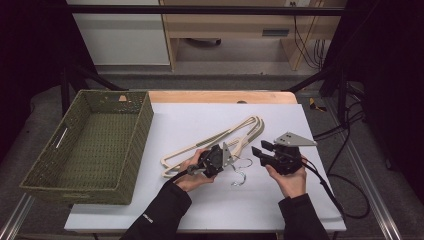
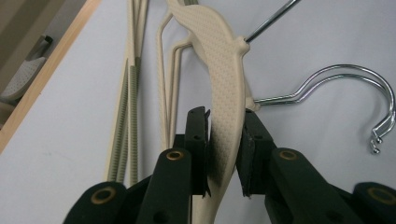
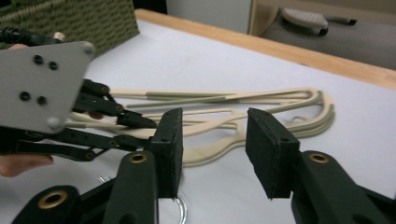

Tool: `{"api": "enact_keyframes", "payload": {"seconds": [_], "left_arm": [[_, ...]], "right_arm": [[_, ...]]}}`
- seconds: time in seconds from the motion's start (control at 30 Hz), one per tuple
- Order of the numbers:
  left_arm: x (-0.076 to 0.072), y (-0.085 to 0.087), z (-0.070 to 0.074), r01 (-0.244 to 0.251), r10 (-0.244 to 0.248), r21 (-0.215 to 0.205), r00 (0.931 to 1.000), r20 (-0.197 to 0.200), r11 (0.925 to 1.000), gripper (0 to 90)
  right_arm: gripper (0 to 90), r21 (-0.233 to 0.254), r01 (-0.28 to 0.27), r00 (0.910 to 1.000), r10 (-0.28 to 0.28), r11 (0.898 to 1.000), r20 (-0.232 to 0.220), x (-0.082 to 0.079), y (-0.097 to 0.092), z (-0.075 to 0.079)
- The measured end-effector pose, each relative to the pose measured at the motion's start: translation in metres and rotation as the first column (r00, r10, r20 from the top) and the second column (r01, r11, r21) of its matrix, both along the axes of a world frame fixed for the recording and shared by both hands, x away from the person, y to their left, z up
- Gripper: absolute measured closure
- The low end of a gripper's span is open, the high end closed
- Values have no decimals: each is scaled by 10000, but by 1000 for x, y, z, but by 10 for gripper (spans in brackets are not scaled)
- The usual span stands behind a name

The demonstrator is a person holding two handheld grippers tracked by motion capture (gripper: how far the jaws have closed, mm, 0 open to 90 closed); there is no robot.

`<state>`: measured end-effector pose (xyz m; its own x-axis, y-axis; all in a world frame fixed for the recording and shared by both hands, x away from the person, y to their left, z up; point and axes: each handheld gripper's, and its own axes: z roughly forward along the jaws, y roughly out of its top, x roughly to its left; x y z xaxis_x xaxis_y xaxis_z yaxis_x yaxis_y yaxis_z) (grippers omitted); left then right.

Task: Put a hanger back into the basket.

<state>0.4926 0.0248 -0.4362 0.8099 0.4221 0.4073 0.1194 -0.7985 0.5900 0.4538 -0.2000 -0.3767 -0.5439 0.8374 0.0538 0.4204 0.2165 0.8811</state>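
The left gripper is clamped on the broad shoulder of a cream plastic hanger, its two black pads pressing on either side of the textured plastic, close to where the chrome hook leaves the neck. That hanger belongs to a small stack of cream hangers lying near the middle of the table, their long arms running up and to the right from the person's left hand. In the high view two chrome hooks curl on the surface between the two grippers.

The right gripper is held just to the right of the hangers, above the table, jaws apart with nothing between them; in the right gripper view the stack lies beyond the open pads and the left gripper's grey plate stands at the left. The right hand grips it from below, and a black cable trails off to the right.

A green woven basket sits at the left of the table, well apart from the hangers, with nothing standing between it and them.

The white tabletop has a wooden edge along its far side. Beyond it are a grey floor, a pale wooden desk frame with cables hanging at the right, and dark framing around the sides.
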Motion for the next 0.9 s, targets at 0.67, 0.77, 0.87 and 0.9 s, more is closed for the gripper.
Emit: {"api": "enact_keyframes", "payload": {"seconds": [0.67,0.77,0.87,0.9], "left_arm": [[22,52,42,-1801,1841,-1496,9828,131,9722,856],[23,62,47,-1954,1985,-1839,9801,-15,9633,857],[22,71,53,-2024,2040,-2232,9788,-159,9535,858],[20,72,55,-2058,2066,-2634,9781,-251,9425,857]], "right_arm": [[180,590,238,9989,-262,9980,393,-4,-32,-22],[168,602,249,9988,-273,9979,398,-4,-33,-23],[155,588,203,9987,-230,9981,451,-6,-34,-22],[148,629,198,9987,-227,9978,465,-7,-34,-22]]}}
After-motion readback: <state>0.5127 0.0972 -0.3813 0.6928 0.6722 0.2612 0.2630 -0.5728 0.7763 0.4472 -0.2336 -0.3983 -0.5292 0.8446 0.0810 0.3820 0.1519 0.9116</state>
